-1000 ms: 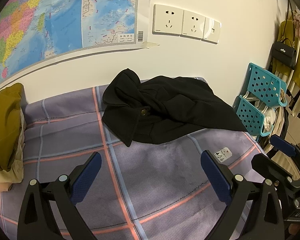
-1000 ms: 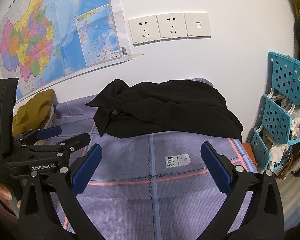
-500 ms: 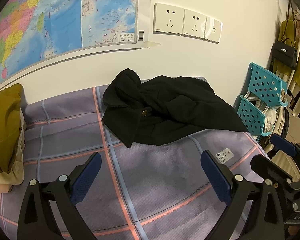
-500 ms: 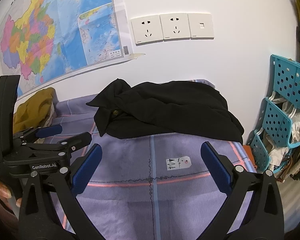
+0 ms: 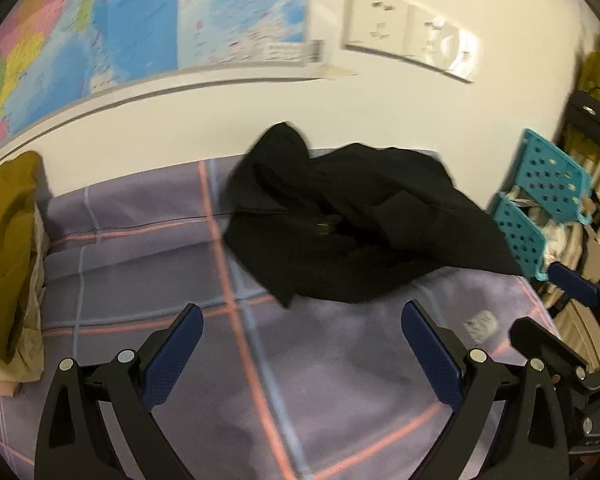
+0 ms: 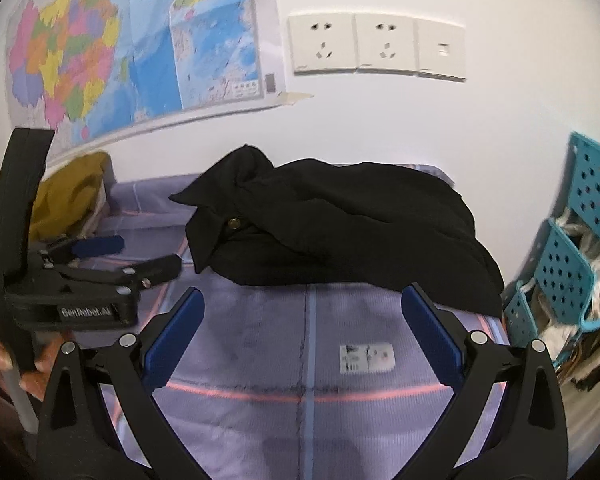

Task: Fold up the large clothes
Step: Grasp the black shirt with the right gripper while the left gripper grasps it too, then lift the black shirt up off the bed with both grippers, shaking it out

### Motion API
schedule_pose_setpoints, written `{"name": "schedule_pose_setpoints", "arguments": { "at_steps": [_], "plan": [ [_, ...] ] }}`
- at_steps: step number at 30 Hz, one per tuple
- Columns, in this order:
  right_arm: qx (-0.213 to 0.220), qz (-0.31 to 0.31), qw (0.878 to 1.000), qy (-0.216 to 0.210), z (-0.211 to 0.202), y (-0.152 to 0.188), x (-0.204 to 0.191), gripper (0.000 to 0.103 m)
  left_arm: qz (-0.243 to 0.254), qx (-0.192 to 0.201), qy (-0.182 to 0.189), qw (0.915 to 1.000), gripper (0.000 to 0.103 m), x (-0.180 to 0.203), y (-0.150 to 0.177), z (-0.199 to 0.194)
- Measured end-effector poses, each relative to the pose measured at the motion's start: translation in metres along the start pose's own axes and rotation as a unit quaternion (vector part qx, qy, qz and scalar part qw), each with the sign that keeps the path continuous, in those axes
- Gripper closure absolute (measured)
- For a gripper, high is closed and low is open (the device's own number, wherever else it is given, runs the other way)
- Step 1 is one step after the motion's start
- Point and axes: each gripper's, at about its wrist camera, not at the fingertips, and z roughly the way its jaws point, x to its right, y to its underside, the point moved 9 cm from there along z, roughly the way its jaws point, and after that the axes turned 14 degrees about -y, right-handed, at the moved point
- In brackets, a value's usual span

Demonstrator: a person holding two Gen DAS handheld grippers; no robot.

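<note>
Motion blur is smearing both wrist views now; half a second back they were sharp, so I'm starting to swing both grippers in. Black coat (image 5: 360, 224) is lying bunched at the far side of the checked sheet (image 5: 132, 264), against the wall, untouched. Left gripper (image 5: 300, 354) and right gripper (image 6: 302, 338) are both spread wide, holding nothing. Sleeves and hem are buried in the heap; I'm not making out its layout.

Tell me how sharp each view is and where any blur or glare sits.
Left wrist view: motion blur smears the map and black garment, glare washes over the wall sockets; right wrist view: milder blur, sockets readable, garment soft-edged; both show fisheye bending and dark corners.
</note>
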Motion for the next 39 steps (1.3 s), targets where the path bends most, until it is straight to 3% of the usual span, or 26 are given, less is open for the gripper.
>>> {"name": "schedule_pose_setpoints", "arguments": {
  "at_steps": [8, 17, 19, 21, 23, 29, 31, 32, 35, 36, 39],
  "plan": [
    [-0.069, -0.092, 0.993, -0.011, 0.08, -0.029, -0.002, 0.006, -0.031, -0.013, -0.047, 0.9983, 0.007, -0.052, -0.015, 0.038],
    [-0.115, -0.174, 0.977, -0.048, 0.167, -0.057, -0.012, 0.008, -0.04, -0.036, -0.063, 0.9966, 0.007, -0.081, -0.011, 0.066],
    [-0.129, -0.174, 0.973, -0.084, 0.169, -0.058, -0.013, 0.035, -0.04, -0.041, -0.063, 0.9964, 0.007, -0.083, -0.01, 0.07],
    [-0.152, -0.155, 0.967, -0.134, 0.162, -0.057, -0.013, 0.089, -0.041, -0.047, -0.059, 0.9963, 0.007, -0.085, -0.01, 0.075],
    [-0.151, -0.16, 0.968, -0.124, 0.141, -0.063, -0.006, 0.088, -0.038, -0.046, -0.057, 0.9966, 0.007, -0.082, -0.011, 0.076],
    [-0.075, -0.121, 0.984, -0.103, 0.064, -0.096, 0.033, 0.088, -0.011, -0.029, -0.033, 0.999, 0.007, -0.06, -0.014, 0.077],
    [-0.091, -0.118, 0.984, -0.101, 0.062, -0.091, 0.041, 0.072, 0.0, -0.03, -0.026, 0.9992, 0.007, -0.053, -0.014, 0.081],
    [-0.103, -0.121, 0.983, -0.095, 0.065, -0.086, 0.042, 0.05, 0.004, -0.031, -0.027, 0.9991, 0.007, -0.051, -0.014, 0.083],
    [-0.094, -0.146, 0.979, -0.105, 0.078, -0.088, 0.029, 0.012, 0.012, -0.038, -0.03, 0.9988, 0.007, -0.048, -0.015, 0.092],
    [-0.096, -0.15, 0.978, -0.105, 0.082, -0.09, 0.028, 0.007, 0.01, -0.041, -0.029, 0.9987, 0.007, -0.049, -0.015, 0.094],
    [-0.11, -0.149, 0.975, -0.119, 0.116, -0.097, 0.013, 0.007, 0.01, -0.042, -0.03, 0.9986, 0.007, -0.049, -0.015, 0.096]
  ]
}}
